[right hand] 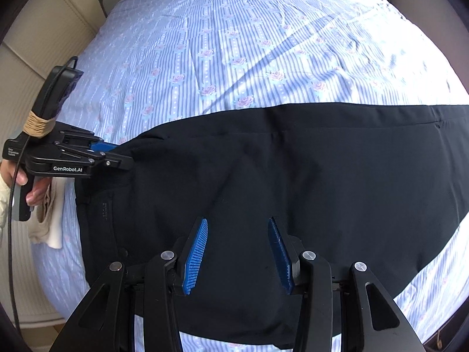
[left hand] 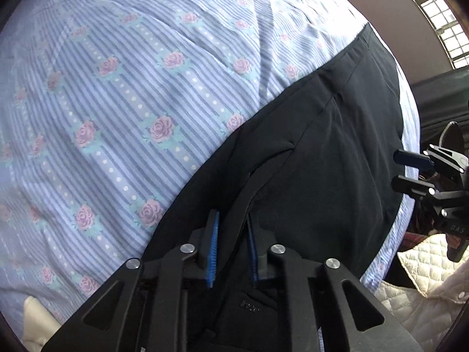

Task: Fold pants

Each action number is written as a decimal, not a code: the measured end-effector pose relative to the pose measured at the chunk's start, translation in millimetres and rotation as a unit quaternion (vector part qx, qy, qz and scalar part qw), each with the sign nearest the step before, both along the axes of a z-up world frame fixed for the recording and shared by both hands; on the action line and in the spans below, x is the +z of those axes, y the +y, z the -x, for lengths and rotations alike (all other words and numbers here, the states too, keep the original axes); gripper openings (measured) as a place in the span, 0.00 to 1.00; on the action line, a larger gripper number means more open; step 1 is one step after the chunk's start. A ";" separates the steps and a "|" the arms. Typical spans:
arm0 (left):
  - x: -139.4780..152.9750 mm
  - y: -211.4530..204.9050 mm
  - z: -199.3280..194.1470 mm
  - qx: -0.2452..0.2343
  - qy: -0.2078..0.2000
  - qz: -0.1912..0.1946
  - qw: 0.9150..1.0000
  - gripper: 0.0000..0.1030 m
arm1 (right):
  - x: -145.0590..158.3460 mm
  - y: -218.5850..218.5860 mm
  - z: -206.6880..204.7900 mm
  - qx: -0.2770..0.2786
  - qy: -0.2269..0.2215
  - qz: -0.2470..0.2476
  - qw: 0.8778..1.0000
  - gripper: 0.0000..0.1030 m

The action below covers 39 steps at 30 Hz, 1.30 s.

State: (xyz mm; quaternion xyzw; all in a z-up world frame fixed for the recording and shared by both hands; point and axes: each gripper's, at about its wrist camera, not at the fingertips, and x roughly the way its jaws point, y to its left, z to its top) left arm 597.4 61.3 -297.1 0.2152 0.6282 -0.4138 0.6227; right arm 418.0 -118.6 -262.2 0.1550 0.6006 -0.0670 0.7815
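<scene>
We see the black pants (right hand: 293, 182) lying flat across the bed (right hand: 234, 44). The left gripper (left hand: 233, 234) has its jaws pinching a raised fold at the pants' edge. The right gripper (right hand: 238, 252) hovers over the cloth, its jaws spread and holding nothing.

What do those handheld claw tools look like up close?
Each gripper is matte black with silver pivot bolts and two fingers faced with ribbed blue pads. The left gripper reads "GenRobot.AI" in white, has a black cable and twine-wrapped mount. A cream sleeve shows.

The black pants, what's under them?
The black fabric pants lie on a blue striped bedsheet with pink roses. It shows all around them; the part beneath them is covered, so anything else there can't be seen.
</scene>
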 end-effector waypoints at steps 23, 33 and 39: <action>57.4 40.6 33.3 0.112 -0.184 -0.037 0.976 0.63 | 16.9 -20.7 29.1 -0.014 -0.007 0.050 0.999 0.43; 104.5 22.3 162.9 0.132 -0.194 0.008 0.972 0.65 | 54.7 -68.7 92.2 -0.036 -0.018 0.066 0.997 0.43; 125.2 -23.5 215.5 0.150 -0.196 0.030 0.969 0.65 | 85.2 -106.9 135.6 -0.050 -0.038 0.079 0.995 0.43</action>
